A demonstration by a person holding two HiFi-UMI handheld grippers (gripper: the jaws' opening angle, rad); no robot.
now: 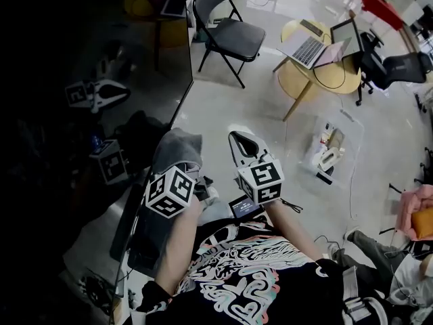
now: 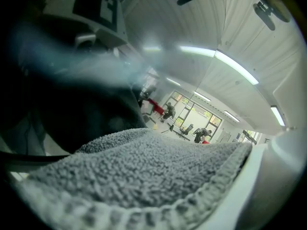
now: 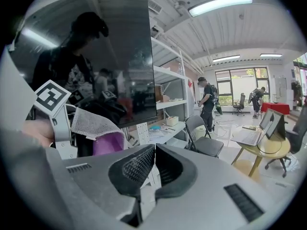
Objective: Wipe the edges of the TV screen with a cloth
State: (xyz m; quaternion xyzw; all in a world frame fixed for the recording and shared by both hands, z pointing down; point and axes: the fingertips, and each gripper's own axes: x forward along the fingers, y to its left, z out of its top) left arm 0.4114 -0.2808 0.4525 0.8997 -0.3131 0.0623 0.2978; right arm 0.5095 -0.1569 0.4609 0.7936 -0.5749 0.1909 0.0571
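I am looking along the right gripper [image 3: 154, 150]; its jaws are meeting at the tips with nothing between them. Beyond them the dark TV screen [image 3: 110, 47] is reflecting a person. The left gripper [image 3: 64, 128] is holding a grey cloth [image 3: 93, 123] up at the screen's lower edge, though I cannot tell whether it is touching. A folding chair [image 3: 205, 140] is standing to the right, near a round table [image 3: 276, 151].
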